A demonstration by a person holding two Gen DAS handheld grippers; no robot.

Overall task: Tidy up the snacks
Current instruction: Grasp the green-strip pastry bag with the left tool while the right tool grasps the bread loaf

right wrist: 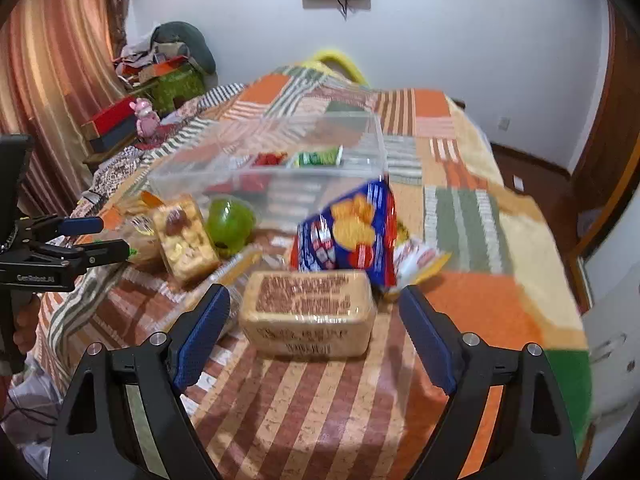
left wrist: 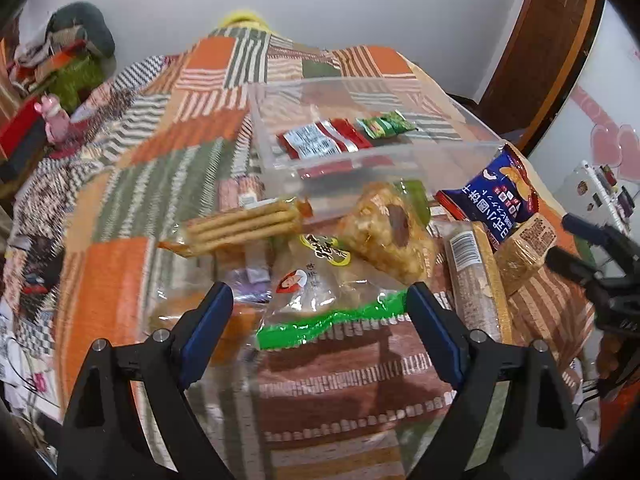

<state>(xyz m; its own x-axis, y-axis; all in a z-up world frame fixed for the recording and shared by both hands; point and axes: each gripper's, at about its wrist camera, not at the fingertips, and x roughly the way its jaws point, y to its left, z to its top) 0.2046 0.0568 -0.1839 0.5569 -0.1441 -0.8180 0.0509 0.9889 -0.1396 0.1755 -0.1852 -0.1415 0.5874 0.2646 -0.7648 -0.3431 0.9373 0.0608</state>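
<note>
A clear plastic bin (left wrist: pixel 380 152) (right wrist: pixel 320 184) stands on the patchwork cloth and holds red packets (left wrist: pixel 320 140) and green packets (left wrist: pixel 386 125). In front of it lies a pile of snacks: a cracker pack (left wrist: pixel 244 226), a clear bag with a green strip (left wrist: pixel 320 300), a puffed-snack pack (left wrist: pixel 390 236) (right wrist: pixel 184 240), a blue bag (left wrist: pixel 500 196) (right wrist: pixel 352 232) and a tan brick pack (right wrist: pixel 310 312) (left wrist: pixel 524 248). My left gripper (left wrist: pixel 320 312) is open around the green-strip bag. My right gripper (right wrist: pixel 316 316) is open around the tan pack.
The striped patchwork cloth (right wrist: pixel 480 220) covers the table, which drops off at right. A pink toy (right wrist: pixel 146 116) and boxes sit far left by a curtain. A green round pack (right wrist: pixel 230 224) lies by the bin. The left gripper also shows in the right wrist view (right wrist: pixel 104 236).
</note>
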